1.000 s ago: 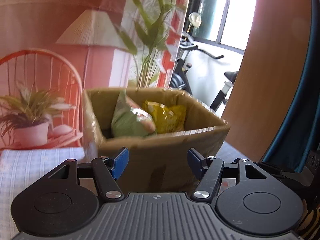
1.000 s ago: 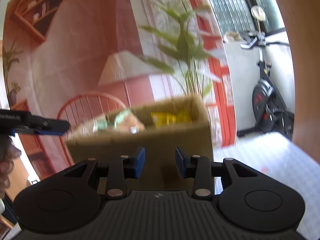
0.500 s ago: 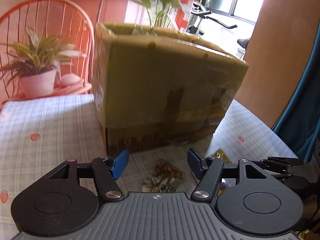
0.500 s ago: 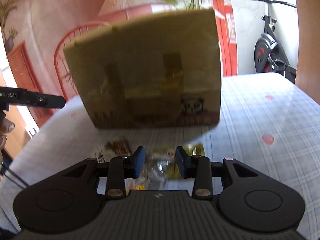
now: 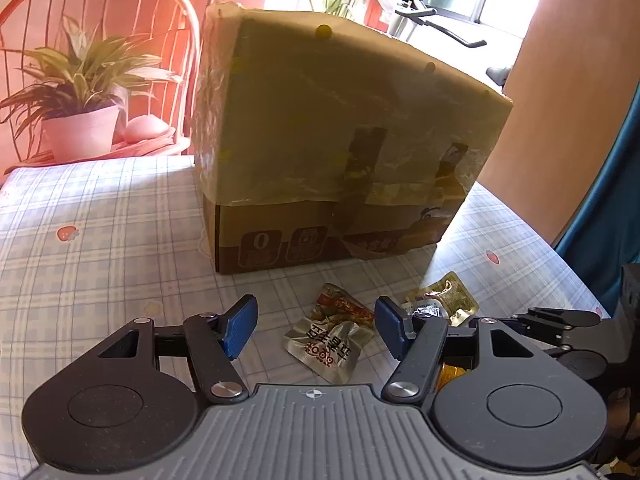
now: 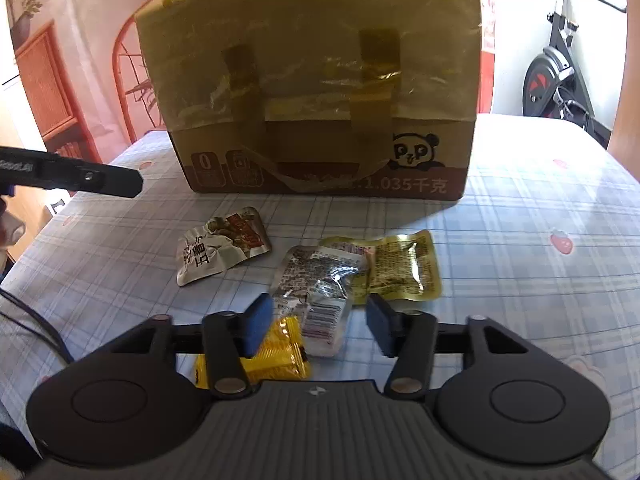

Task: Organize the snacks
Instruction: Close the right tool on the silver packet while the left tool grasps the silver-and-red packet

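A taped cardboard box (image 5: 340, 132) (image 6: 320, 80) stands on the checked tablecloth. Several snack packets lie in front of it. In the left wrist view my left gripper (image 5: 316, 330) is open and empty, with a silver-and-red packet (image 5: 332, 338) between its fingers on the table. A gold packet (image 5: 444, 296) lies to its right. In the right wrist view my right gripper (image 6: 320, 324) is open and empty just above a silver packet (image 6: 316, 288). A yellow packet (image 6: 276, 356), a gold packet (image 6: 400, 268) and the silver-and-red packet (image 6: 220, 250) lie around it.
A potted plant (image 5: 80, 96) sits on a red chair behind the table's left side. An exercise bike (image 6: 560, 72) stands at the back right. The left gripper's finger (image 6: 80, 176) shows at the left of the right wrist view. A blue curtain (image 5: 616, 200) hangs at right.
Both grippers have dropped from above the box's open top to low over the table in front of it. The right gripper's jaws have opened wider. The packets have come into view.
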Action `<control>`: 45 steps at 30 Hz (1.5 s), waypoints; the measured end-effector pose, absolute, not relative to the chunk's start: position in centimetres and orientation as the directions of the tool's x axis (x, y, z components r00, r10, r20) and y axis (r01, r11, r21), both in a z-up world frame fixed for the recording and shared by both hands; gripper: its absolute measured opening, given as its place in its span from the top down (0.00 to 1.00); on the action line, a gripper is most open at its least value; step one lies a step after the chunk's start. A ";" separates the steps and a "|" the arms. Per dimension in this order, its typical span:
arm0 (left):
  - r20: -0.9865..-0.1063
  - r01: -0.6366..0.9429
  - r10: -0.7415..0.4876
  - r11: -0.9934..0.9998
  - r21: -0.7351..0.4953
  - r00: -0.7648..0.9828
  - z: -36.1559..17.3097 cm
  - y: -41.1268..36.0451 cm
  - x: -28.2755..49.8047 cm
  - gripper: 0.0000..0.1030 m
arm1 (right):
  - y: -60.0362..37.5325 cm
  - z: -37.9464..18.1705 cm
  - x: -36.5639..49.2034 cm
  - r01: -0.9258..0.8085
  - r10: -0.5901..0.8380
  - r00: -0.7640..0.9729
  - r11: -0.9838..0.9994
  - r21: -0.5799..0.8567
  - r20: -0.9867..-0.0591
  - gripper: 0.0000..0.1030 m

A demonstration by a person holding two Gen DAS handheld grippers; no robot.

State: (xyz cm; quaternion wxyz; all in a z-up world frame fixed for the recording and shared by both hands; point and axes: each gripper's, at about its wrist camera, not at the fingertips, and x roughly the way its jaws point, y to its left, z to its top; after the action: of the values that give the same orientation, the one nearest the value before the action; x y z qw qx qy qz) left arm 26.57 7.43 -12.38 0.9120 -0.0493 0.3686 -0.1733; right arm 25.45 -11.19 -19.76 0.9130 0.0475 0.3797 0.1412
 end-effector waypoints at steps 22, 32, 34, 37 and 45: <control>-0.690 0.232 -0.335 0.942 -0.242 0.642 -13.8 7.8 26.2 0.35 | -8.7 -21.5 27.2 -0.251 0.222 0.688 0.966 0.061 -0.691 0.40; -0.706 0.258 -0.323 0.945 -0.202 0.630 -14.5 7.0 26.7 0.35 | -11.7 -21.5 26.4 -0.224 0.278 0.725 0.960 0.166 -0.631 0.57; -0.707 0.270 -0.321 0.944 -0.188 0.630 -14.6 6.6 27.0 0.35 | -12.4 -21.2 26.1 -0.212 0.285 0.744 0.958 0.192 -0.604 0.57; -0.707 0.289 -0.324 0.941 -0.174 0.628 -15.0 6.0 27.8 0.35 | -13.2 -20.8 25.9 -0.186 0.270 0.774 0.962 0.201 -0.573 0.57; -0.707 0.387 -0.346 0.915 -0.110 0.617 -16.4 4.0 29.6 0.35 | -14.4 -21.2 25.7 -0.148 0.252 0.794 0.963 0.226 -0.554 0.57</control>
State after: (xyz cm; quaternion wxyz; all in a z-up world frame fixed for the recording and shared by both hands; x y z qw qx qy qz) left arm 29.60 3.96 -16.42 0.8987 0.0265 0.3872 -0.2041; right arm 25.74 -14.42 -21.16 0.9431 0.0857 0.3033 0.1059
